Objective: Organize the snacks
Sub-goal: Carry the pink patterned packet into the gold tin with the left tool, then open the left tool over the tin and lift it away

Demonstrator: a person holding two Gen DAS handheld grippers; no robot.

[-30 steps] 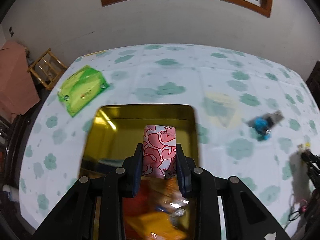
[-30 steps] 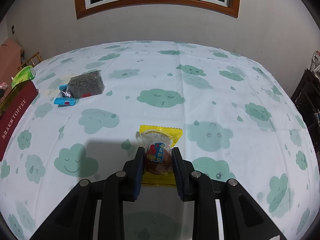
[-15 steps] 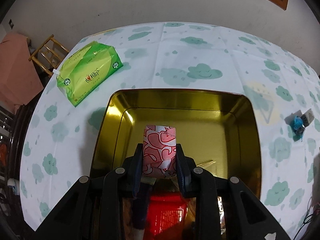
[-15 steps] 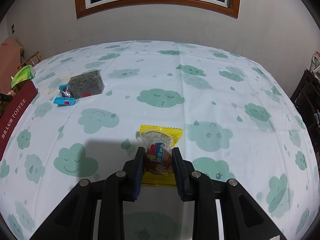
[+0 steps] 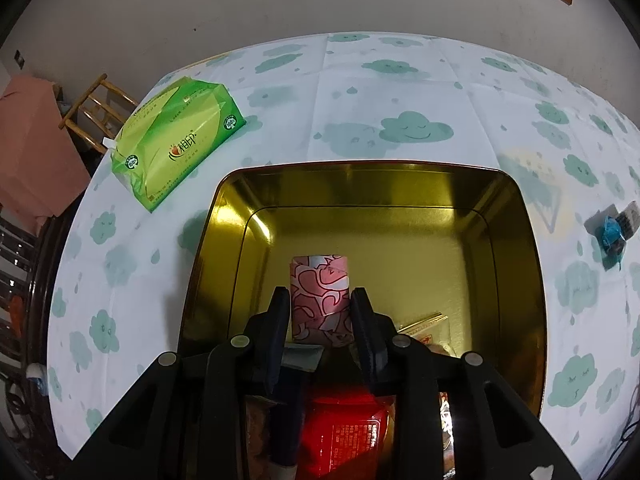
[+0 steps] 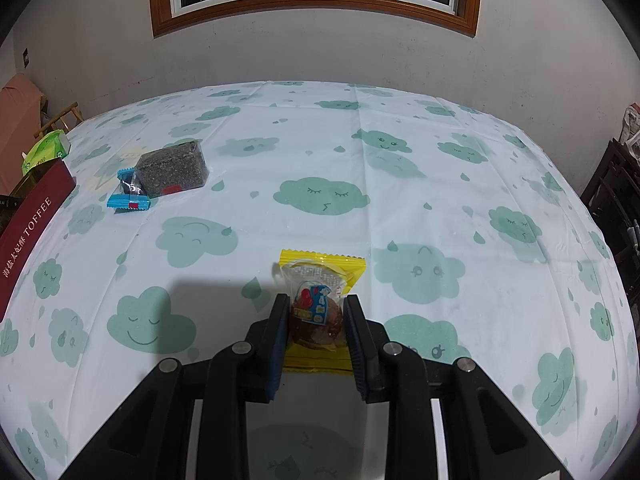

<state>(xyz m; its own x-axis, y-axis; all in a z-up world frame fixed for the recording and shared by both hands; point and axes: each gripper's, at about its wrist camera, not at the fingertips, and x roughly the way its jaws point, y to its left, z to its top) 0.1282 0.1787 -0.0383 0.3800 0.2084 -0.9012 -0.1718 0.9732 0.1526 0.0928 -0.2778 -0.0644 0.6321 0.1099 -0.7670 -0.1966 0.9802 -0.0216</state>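
My left gripper (image 5: 320, 293) hangs inside the gold-lined tin (image 5: 360, 166), pointing steeply down. Its jaws are opening: a pink patterned snack packet (image 5: 319, 276) still stands between the fingers, with a thin gap showing at the left pad. A red packet (image 5: 344, 432) and other snacks lie in the tin's near part, partly hidden by the gripper. My right gripper (image 6: 316, 300) is shut on a yellow-edged snack packet (image 6: 322, 270) with a brown piece inside, resting on the cloud-print tablecloth (image 6: 400, 200).
A green tissue pack (image 5: 176, 144) lies left of the tin. A dark seed block (image 6: 172, 168) and a blue candy (image 6: 128, 200) lie on the cloth at the far left. The tin's red TOFFEE side (image 6: 32, 220) shows at the left edge. A wooden chair (image 5: 100, 108) stands beyond the table.
My left gripper came down and forward into the tin with the pink packet, and its fingers have eased apart slightly. The right gripper and its yellow packet have not moved.
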